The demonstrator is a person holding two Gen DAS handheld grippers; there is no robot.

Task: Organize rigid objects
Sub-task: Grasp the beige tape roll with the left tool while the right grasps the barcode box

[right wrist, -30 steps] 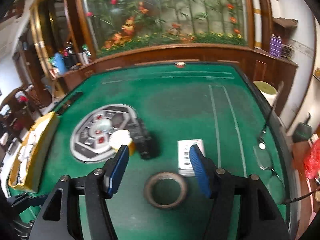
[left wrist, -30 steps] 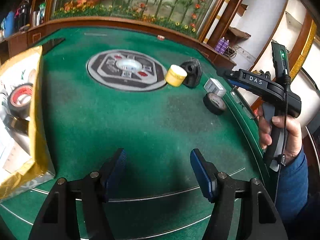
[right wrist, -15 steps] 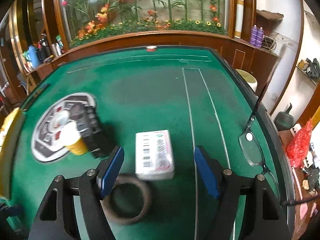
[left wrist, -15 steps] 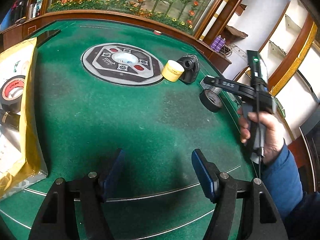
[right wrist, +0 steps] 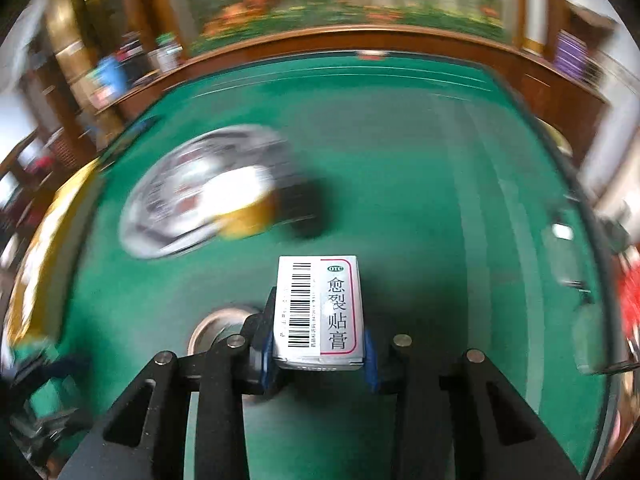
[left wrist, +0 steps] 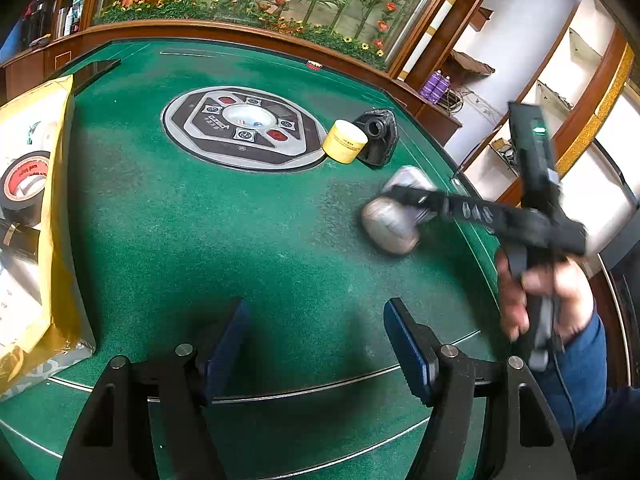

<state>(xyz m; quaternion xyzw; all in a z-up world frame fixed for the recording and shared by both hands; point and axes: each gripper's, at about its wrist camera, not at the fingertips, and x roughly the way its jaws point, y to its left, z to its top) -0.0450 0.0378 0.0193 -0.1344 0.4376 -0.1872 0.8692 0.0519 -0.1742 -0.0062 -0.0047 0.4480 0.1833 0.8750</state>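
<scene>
Right gripper (right wrist: 318,354) has dropped and its jaws have just closed onto the medicine box (right wrist: 320,312), at 6 o'clock on the green table (right wrist: 400,208). We lift straight, clearing the tape roll (right wrist: 212,330). Left gripper (left wrist: 316,344) gapes empty.

Left wrist view: the right gripper (left wrist: 404,200) and the hand (left wrist: 548,296) holding it are smeared by motion; the pale objects (left wrist: 390,226) under its tip are blurred beyond identification. The yellow padded envelope (left wrist: 60,208) is cut off by the left picture edge, as is the roll of tape (left wrist: 22,184) lying on it.

Right wrist view: everything beyond the medicine box (right wrist: 320,312) is motion-blurred. The round grey panel (right wrist: 192,196), the yellow jar (right wrist: 244,212) and the black object (right wrist: 308,208) beside it show as streaks only. A tape ring (right wrist: 216,328) lies partly hidden behind the left finger. Small print beside the box's barcode is too fine to read.
</scene>
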